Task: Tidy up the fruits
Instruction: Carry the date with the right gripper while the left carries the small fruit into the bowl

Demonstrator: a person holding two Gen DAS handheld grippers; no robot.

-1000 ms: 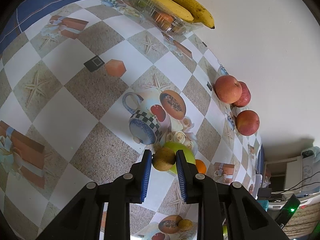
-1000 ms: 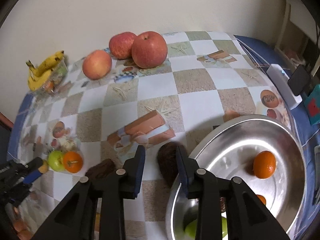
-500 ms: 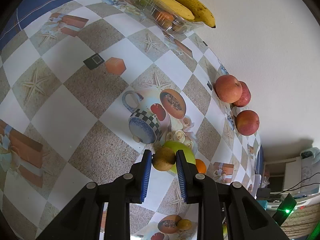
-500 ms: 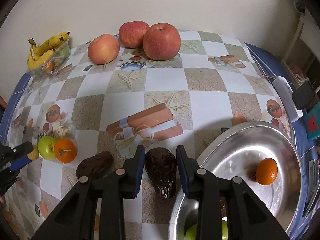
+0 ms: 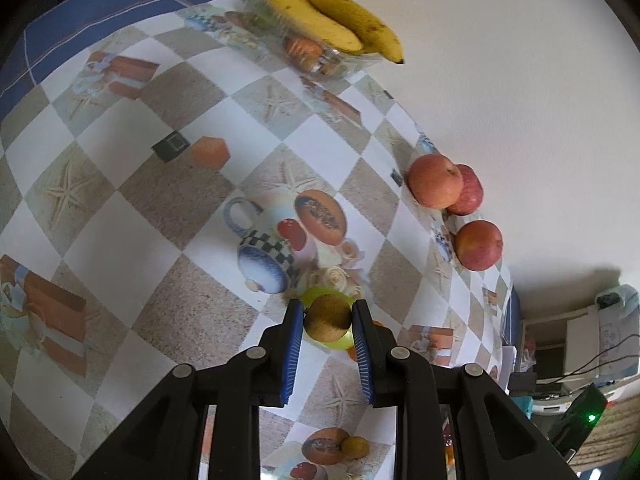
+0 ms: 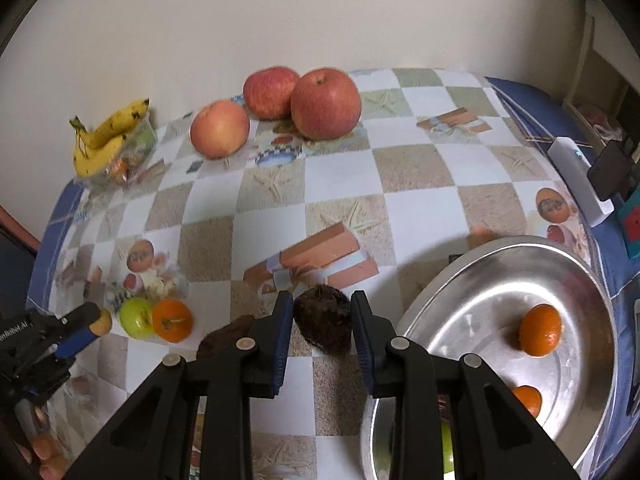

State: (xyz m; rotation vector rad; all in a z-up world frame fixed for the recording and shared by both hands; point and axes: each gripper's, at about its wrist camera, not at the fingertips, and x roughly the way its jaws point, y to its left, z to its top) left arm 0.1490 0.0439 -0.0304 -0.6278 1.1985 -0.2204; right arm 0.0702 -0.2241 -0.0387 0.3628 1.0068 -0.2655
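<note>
My left gripper [image 5: 326, 308] is shut on a small brownish-yellow round fruit [image 5: 327, 318], just in front of a green apple [image 5: 320, 293]. The right wrist view shows that same gripper [image 6: 96, 322] at the far left, beside the green apple [image 6: 136, 317] and an orange [image 6: 173, 320]. My right gripper [image 6: 322, 304] has a dark brown wrinkled fruit [image 6: 324, 320] between its blue pads; the jaws are closing and the pads meet both its sides. A second dark fruit [image 6: 224, 336] lies just left of it. The metal bowl [image 6: 500, 264] at the right holds two oranges [image 6: 540, 330] and something green.
Three red apples [image 6: 325, 103] stand near the wall at the back. Bananas [image 6: 108, 132] lie on a clear packet at the back left. A white box and a phone [image 6: 608, 170] sit at the table's right edge. The checked tablecloth [image 6: 344, 168] covers the table.
The right gripper has shifted so the dark fruit sits centred between its fingers, and the jaws have narrowed onto it. The left gripper keeps the same hold and has barely moved.
</note>
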